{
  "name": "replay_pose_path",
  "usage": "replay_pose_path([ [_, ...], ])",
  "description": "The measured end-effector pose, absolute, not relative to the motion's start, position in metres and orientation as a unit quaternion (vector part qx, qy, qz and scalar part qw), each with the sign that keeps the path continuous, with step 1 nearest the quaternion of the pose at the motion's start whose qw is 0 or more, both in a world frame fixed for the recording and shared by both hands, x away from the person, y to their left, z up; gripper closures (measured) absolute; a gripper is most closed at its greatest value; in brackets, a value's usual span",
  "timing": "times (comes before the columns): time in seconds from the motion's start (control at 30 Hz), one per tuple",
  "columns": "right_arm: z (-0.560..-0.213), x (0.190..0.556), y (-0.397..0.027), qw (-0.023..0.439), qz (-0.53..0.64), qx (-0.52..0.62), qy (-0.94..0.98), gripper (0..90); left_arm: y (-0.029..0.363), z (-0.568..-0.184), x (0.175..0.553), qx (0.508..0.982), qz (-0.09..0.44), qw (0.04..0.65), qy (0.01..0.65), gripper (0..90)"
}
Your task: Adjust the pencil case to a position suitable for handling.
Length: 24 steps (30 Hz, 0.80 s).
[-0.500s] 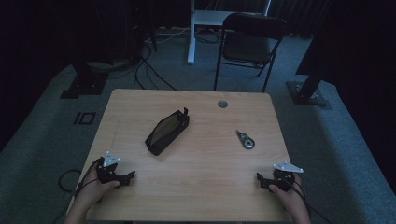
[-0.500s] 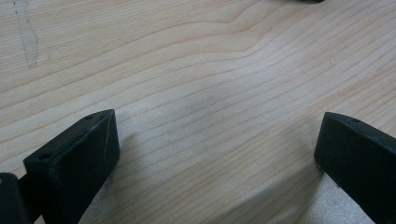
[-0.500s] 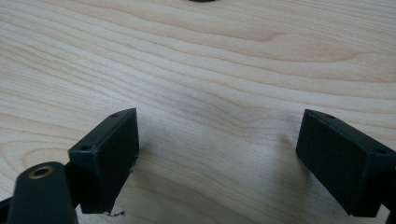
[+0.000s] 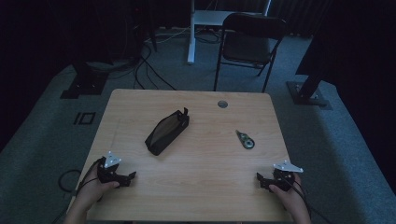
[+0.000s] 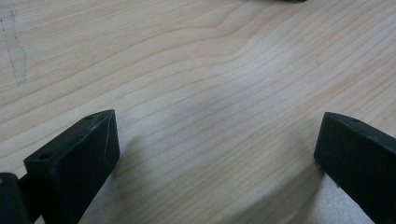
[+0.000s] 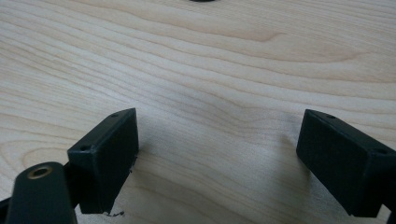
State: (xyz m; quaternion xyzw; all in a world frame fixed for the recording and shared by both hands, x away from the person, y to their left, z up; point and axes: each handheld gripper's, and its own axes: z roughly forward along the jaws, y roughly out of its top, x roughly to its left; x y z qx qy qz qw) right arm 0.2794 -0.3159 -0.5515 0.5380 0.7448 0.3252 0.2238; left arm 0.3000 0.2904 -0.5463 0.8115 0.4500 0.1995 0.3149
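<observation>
Both yours: left hand-held gripper (image 4: 130, 177) and right hand-held gripper (image 4: 259, 178), jaws apart, empty, low on the tabletop (image 4: 201, 186). Black pouch (image 4: 166, 132) mid-tabletop, well apart. Risk: soft fabric may slide or bunch if you pinch off-centre.

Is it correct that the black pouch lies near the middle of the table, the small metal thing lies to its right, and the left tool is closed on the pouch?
Not quite. The left tool is open and holds nothing; the high view shows it near the table's front edge, apart from the black pouch. The left gripper view shows bare wood between its jaws. The small metal thing does lie to the pouch's right.
</observation>
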Motion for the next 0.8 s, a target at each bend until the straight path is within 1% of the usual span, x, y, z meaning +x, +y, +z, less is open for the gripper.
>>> replay_pose_path([
  [0.8,-0.552,0.279,-0.316,0.224,0.325,0.538,0.745,12.5,0.278,-0.531,0.32,0.801,0.212,0.35,0.438,0.6],
])
